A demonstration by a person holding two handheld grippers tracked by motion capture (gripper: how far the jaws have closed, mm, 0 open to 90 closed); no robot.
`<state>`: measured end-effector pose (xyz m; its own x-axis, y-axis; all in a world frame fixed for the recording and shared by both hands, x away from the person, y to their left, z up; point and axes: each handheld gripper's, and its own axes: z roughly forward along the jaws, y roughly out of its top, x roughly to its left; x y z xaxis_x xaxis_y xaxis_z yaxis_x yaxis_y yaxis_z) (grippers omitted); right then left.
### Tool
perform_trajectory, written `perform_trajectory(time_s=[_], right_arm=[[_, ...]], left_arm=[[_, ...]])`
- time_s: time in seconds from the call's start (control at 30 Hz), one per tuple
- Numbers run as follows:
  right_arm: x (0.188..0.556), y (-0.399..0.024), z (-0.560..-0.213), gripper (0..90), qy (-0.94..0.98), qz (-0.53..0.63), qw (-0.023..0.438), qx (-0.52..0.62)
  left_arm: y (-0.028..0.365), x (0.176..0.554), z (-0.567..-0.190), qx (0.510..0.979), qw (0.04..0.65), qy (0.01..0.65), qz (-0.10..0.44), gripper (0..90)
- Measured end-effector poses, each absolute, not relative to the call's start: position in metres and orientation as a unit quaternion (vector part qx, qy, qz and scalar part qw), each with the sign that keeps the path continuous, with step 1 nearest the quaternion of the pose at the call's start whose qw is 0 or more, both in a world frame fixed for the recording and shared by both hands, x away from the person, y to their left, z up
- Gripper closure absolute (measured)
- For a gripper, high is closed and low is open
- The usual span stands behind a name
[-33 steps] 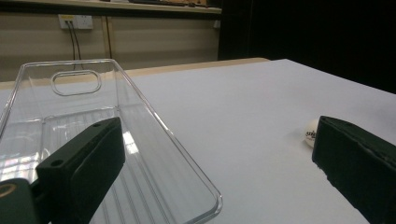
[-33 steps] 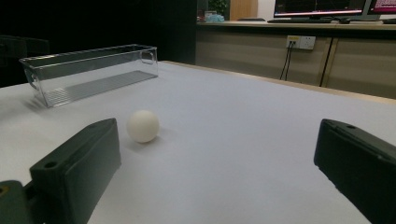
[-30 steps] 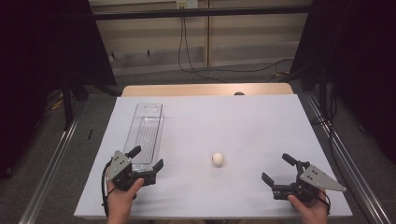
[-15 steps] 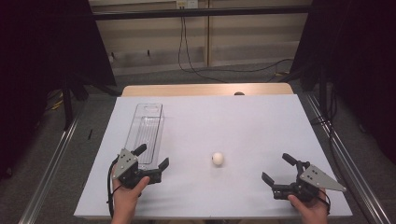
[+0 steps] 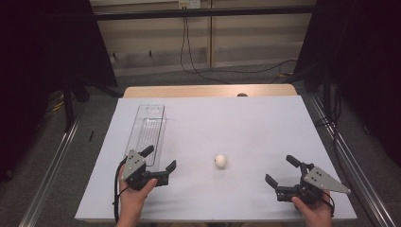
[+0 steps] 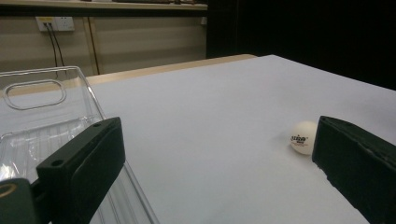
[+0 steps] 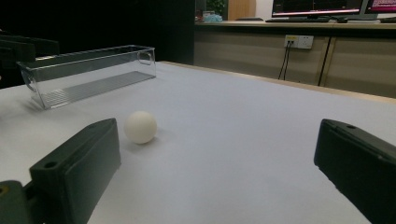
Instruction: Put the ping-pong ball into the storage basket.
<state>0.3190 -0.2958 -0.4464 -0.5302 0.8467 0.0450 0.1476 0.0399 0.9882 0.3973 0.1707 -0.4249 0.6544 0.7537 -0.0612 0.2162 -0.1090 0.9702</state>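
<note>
Advancing: left gripper (image 5: 161,161), jaws spread wide and holding nothing, has shifted from the table's near-left edge toward the centre over the last second; it now sits at about 8 o'clock from the table's middle, its jaws angled toward 2 o'clock.

Item 1, ball (image 5: 220,161): small, white, printed mark visible in the left gripper view (image 6: 302,137). Lies on the bare white table (image 5: 246,118), at roughly 3 o'clock from the left gripper and apart from it. Seen past the inner edge of that gripper's right-hand jaw, not between the jaws. Position unchanged.

Item 2, right gripper (image 5: 281,174): jaws spread, holding nothing, at about 4 o'clock from the table's middle. Unmoved. The ball lies ahead of it, just beyond its left-hand jaw (image 7: 140,126).

Item 3, clear bin (image 5: 147,130): long, transparent, open-topped, with a cut-out handle at the far end (image 6: 37,93). Stands at 12 o'clock from the left gripper, its near end just beside the gripper's left-hand jaw. Contents: none visible.

Assessment: the left gripper's approach suggests it will take the ball; grasp not yet made, bin yet to be filled.
</note>
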Motion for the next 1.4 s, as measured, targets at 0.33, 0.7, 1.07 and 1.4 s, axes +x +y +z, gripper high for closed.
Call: perform_trajectory(time_s=[0.33, 0.7, 1.07, 1.4], right_arm=[[0.319, -0.295, -0.445, 0.1, 0.653, 0.582, 0.301, 0.380], [0.321, -0.295, -0.445, 0.0, 0.652, 0.583, 0.303, 0.380], [0.321, -0.295, -0.445, 0.1, 0.653, 0.584, 0.301, 0.377], [0.321, -0.294, -0.445, 0.1, 0.651, 0.584, 0.305, 0.378]], left_arm=[[0.163, 0.400, -0.426, 0.712, 0.572, 0.336, 0.232, 2.7], [0.158, 0.400, -0.426, 0.712, 0.570, 0.338, 0.232, 2.8], [0.152, 0.401, -0.428, 0.717, 0.569, 0.333, 0.226, 2.8], [0.149, 0.403, -0.428, 0.718, 0.569, 0.332, 0.225, 2.5]])
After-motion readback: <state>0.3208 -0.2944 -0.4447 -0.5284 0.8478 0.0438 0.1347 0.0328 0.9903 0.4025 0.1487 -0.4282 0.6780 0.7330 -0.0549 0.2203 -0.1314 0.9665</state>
